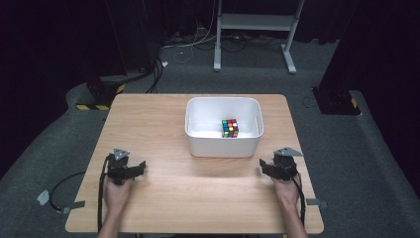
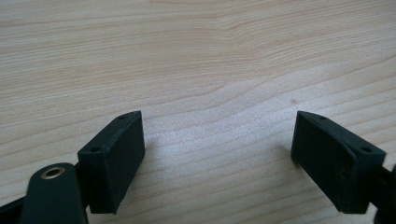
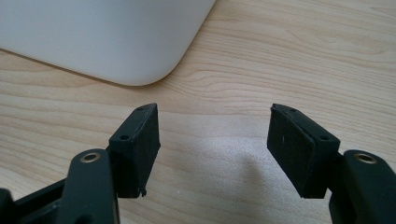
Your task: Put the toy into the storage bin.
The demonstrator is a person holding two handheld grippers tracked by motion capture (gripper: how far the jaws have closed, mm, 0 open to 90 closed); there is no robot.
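Multicoloured cube (image 1: 230, 128) inside white bin (image 1: 198, 144), between, beyond both released hand-held grippers.

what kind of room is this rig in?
Likely a lab or recording studio: black curtains all round, loose cables on grey carpet, a lone wooden table with a bin.

Lab: black curtains (image 1: 59, 44), floor cables (image 1: 193, 42)

Wooden table (image 1: 163, 124) under white bin (image 1: 223, 144)
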